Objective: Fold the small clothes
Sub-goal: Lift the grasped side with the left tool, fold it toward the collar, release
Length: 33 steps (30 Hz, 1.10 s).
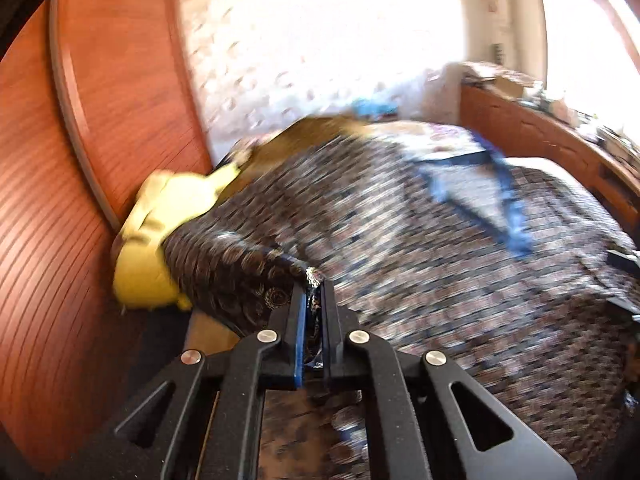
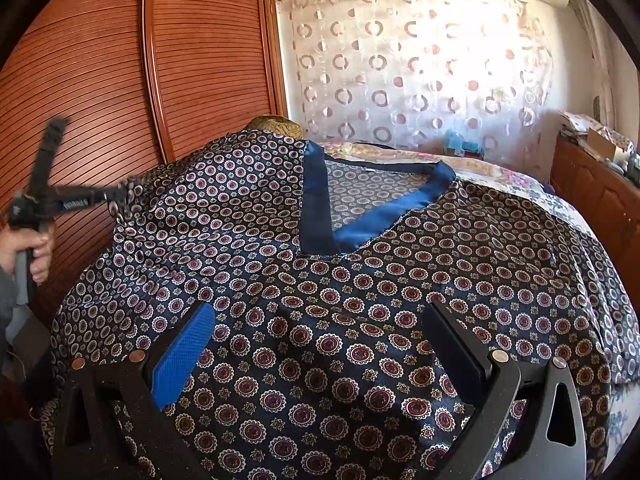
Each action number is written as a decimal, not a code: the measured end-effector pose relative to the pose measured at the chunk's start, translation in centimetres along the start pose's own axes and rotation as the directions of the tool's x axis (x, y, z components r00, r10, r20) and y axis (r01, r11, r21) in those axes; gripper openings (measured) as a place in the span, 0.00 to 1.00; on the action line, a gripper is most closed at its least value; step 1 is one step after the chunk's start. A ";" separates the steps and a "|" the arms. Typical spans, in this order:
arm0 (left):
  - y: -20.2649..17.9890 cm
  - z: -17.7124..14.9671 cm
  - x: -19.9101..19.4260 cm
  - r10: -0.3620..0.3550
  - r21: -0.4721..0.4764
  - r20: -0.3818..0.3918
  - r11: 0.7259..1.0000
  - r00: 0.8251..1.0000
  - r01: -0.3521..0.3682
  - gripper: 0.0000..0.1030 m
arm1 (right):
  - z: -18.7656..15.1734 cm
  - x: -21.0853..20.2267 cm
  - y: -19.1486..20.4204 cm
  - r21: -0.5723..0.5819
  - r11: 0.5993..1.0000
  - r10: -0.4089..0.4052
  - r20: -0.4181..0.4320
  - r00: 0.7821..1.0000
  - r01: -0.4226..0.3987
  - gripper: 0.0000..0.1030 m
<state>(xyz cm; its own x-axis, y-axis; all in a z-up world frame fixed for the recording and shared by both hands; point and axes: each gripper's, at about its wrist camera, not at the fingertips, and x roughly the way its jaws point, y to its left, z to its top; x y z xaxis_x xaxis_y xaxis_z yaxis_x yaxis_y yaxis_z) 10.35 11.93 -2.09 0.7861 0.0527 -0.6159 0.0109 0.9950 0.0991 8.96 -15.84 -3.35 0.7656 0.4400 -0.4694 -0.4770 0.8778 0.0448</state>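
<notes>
Pinched between the pads of my left claw [image 1: 314,284] is a fold of the patterned garment [image 1: 400,240], at the bed's [image 1: 532,168] left edge. Right view: my right claw [image 2: 316,344] is spread over that garment [image 2: 360,280], touching nothing.

Navy medallion-print garment [image 2: 360,300] (plain blue neckband [image 2: 316,204]), yellow cloth [image 1: 152,240]

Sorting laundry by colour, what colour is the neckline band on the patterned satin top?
Solid blue V-neck band, clearest in the right wrist view.
</notes>
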 end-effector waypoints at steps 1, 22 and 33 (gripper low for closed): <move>-1.2 0.6 -0.5 -0.030 0.028 0.005 0.999 1.000 0.030 0.07 | 0.0 0.0 0.0 0.002 1.000 0.000 0.000 1.000 0.000 1.00; 6.8 -3.1 1.1 -0.024 -0.215 -0.028 0.976 0.999 0.017 0.74 | 0.0 0.3 -0.5 0.016 1.000 0.012 -0.013 1.000 -0.012 1.00; 10.4 -3.0 8.6 -0.132 -0.388 -0.131 0.919 0.983 0.072 0.74 | 1.9 -0.6 1.9 -0.056 0.996 0.066 -0.005 0.998 -0.066 1.00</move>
<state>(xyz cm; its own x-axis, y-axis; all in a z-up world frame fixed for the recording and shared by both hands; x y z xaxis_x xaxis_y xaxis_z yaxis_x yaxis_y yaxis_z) 15.36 22.96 -8.65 0.6901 -0.0690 -0.7205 -0.1728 0.9510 -0.2565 8.39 -14.04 -1.33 0.7303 0.4963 -0.4695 -0.5501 0.8347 0.0267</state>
